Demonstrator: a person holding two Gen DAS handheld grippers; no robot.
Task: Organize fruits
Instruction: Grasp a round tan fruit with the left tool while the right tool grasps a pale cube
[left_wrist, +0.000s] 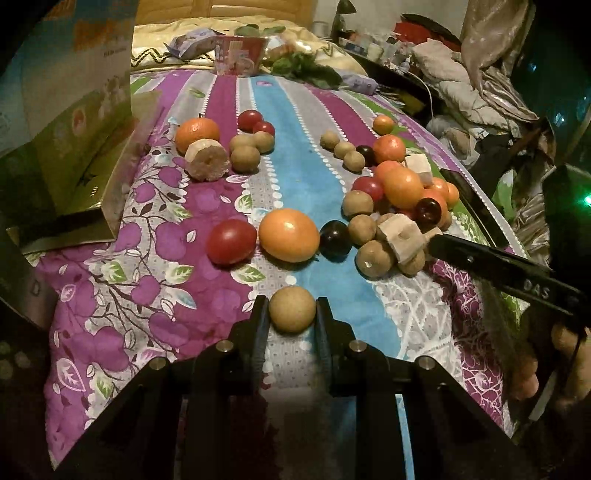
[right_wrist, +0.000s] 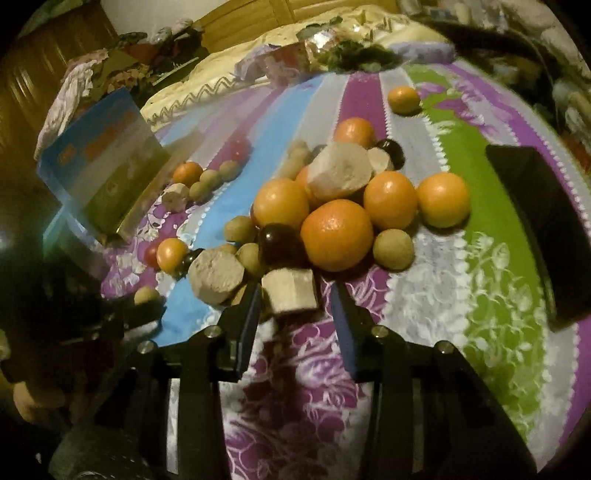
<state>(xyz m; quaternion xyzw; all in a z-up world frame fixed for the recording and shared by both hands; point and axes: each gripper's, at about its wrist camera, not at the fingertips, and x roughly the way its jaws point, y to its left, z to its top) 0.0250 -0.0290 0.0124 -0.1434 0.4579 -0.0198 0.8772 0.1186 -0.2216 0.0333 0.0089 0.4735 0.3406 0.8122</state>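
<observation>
Left and right wrist views over a bed with a striped floral bedspread (left_wrist: 155, 236). The left gripper (left_wrist: 291, 308) is clenched on a small tan round fruit (left_wrist: 291, 309), probably a longan, with both pads against its sides at the near edge of the spread. The right gripper (right_wrist: 295, 295) has a pale angular chunk (right_wrist: 290, 293) between its fingers; the left finger touches it, a gap shows on the right, and motion blur leaves the grasp itself undecided. The right-wrist view is soft throughout, so small fruits at its left margin are hard to identify. The main pile (right_wrist: 332, 206) mixes oranges, dark plums, tan fruits and pale cut pieces, several half hidden beneath others. A second group (left_wrist: 221, 147) lies further left, near an open cardboard box (left_wrist: 74, 155) cut off by the frame; its contents cannot be seen. A red printed cup (left_wrist: 240, 55) stands at the far end of the bed, its contents also unclear.
</observation>
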